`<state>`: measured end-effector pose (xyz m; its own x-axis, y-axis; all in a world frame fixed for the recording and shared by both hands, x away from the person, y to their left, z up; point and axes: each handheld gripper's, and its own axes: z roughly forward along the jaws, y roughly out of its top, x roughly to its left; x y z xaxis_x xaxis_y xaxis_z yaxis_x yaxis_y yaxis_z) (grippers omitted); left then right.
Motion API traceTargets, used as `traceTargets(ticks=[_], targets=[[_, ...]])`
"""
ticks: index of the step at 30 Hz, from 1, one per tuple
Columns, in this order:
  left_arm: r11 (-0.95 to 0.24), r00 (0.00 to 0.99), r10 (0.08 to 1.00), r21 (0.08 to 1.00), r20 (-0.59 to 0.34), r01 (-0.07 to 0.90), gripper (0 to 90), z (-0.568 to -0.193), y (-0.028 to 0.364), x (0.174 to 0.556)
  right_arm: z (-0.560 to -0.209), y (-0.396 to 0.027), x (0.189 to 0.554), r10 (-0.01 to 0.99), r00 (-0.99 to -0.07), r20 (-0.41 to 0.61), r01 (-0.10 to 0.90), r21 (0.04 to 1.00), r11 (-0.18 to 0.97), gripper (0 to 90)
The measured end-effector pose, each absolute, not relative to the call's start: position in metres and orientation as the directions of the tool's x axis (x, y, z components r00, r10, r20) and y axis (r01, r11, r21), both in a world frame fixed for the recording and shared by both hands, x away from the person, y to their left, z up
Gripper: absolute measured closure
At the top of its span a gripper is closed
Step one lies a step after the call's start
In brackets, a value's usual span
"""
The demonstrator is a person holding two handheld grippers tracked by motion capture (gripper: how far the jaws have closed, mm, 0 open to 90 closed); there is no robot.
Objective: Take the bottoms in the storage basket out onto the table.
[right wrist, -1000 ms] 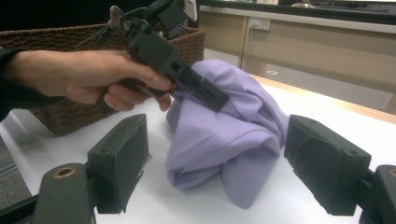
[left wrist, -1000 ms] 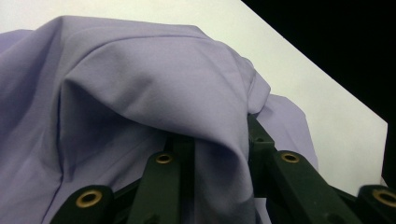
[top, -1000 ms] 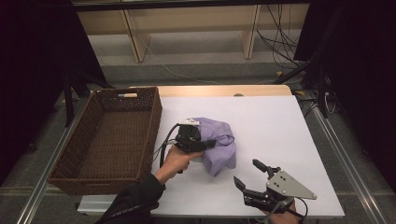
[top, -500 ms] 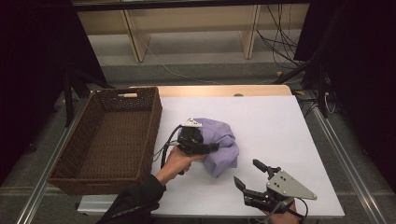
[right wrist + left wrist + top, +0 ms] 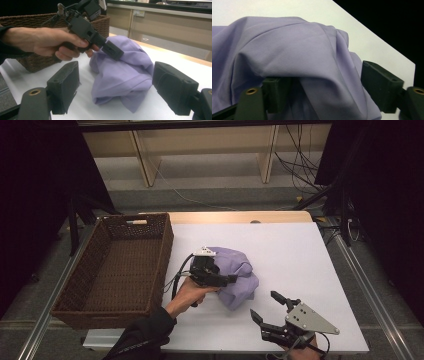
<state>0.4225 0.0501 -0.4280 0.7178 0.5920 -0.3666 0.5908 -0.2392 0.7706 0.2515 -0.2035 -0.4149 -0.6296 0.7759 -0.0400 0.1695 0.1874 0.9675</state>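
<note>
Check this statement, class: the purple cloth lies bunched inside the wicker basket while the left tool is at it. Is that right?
Not quite. The high view shows the purple cloth bunched on the white table, beside the wicker basket, not inside it. The left tool is at the cloth, as stated.

A lab-like recording room: black curtains [image 5: 40,175], loose floor cables [image 5: 295,165], metal-framed table [image 5: 280,245]

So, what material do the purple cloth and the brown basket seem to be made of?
The purple cloth looks like a thin, smooth woven fabric with a matte finish, perhaps cotton or a blend: it lies in soft folds and creases. The brown basket looks like woven wicker or rattan, dark brown and slightly glossy: its walls show a tight braided pattern. Whether it is natural or synthetic fibre, I cannot tell.
</note>
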Motion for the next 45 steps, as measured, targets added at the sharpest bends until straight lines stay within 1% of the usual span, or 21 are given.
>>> traceTargets(ticks=[6,18,29,45], targets=[[-0.238,0.717,0.591,0.77,-0.369,0.593,19.5,-0.425,0.051,0.422,-0.415,-0.203,0.251,0.775,-0.63,-0.04,0.169,0.968,0.187,22.5],[-0.235,0.712,0.605,0.774,-0.357,0.587,16.2,-0.419,0.056,0.421,-0.415,-0.203,0.251,0.775,-0.63,-0.038,0.167,0.969,0.184,22.5],[-0.21,0.706,0.615,0.789,-0.352,0.577,16.1,-0.412,0.066,0.417,-0.415,-0.203,0.251,0.776,-0.63,-0.038,0.167,0.969,0.184,22.5],[-0.19,0.719,0.624,0.832,-0.308,0.521,15.7,-0.403,0.074,0.41,-0.415,-0.203,0.251,0.776,-0.63,-0.039,0.169,0.968,0.186,22.4]])
